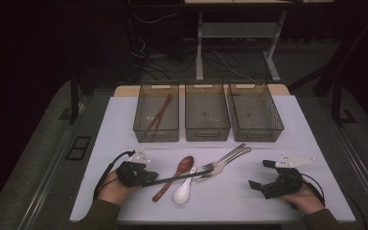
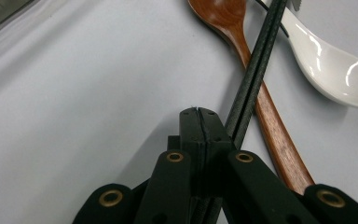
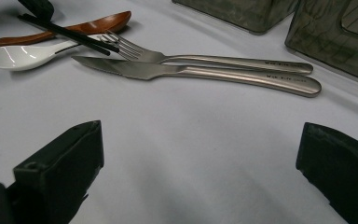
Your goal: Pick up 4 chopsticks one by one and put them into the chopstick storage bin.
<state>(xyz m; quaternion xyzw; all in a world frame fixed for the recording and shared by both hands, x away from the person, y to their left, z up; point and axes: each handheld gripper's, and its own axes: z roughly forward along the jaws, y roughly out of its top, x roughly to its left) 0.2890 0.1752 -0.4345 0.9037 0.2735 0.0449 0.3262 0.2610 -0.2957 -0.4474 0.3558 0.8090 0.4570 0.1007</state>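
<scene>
1. Left gripper [image 1: 146,176] has its jaws pinched tight on the pair of thin black chopsticks [image 1: 175,178].
2. Their long axis runs out rightward, crossing the brown wooden spoon [image 1: 176,177] and white ceramic spoon [image 1: 184,189].
3. Right gripper [image 1: 262,174], jaws spread with nothing between them, sits well apart.

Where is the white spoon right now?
In the high view the white spoon lies front and centre on the table, right of the wooden spoon, under the black chopsticks.

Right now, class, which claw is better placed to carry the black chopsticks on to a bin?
Left. The left claw is already shut on the black chopsticks; the right claw rests open, holding nothing.
</scene>
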